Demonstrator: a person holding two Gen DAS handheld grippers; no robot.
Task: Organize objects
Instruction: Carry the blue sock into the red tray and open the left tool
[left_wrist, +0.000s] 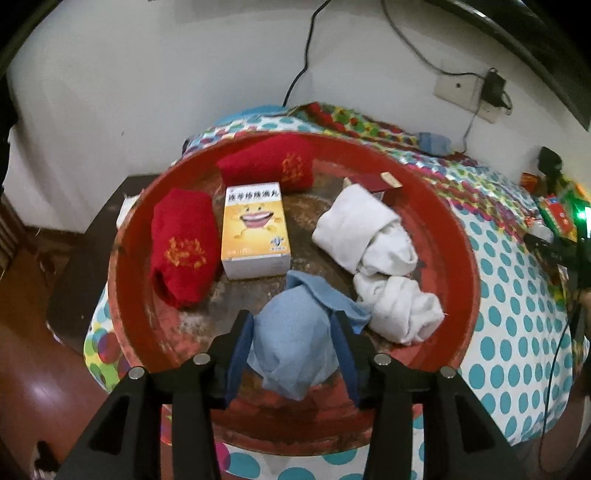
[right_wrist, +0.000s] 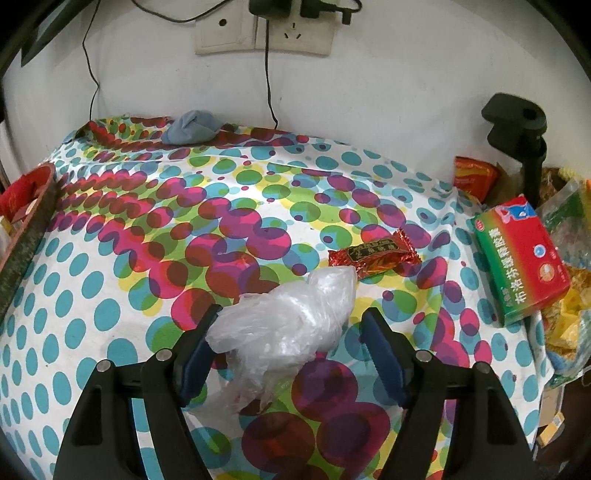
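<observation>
Left gripper (left_wrist: 293, 332), jaws spread, straddles one pale blue rolled sock (left_wrist: 295, 339) in the round red tray (left_wrist: 147, 325), its long axis running away from the camera. Beyond: two white sock rolls (left_wrist: 364, 236), two red sock rolls (left_wrist: 183, 245), one yellow-fronted box (left_wrist: 255, 232). Right gripper (right_wrist: 291, 328), jaws spread, flanks one crumpled clear plastic bag (right_wrist: 284, 328) on the dotted tablecloth (right_wrist: 110, 258).
</observation>
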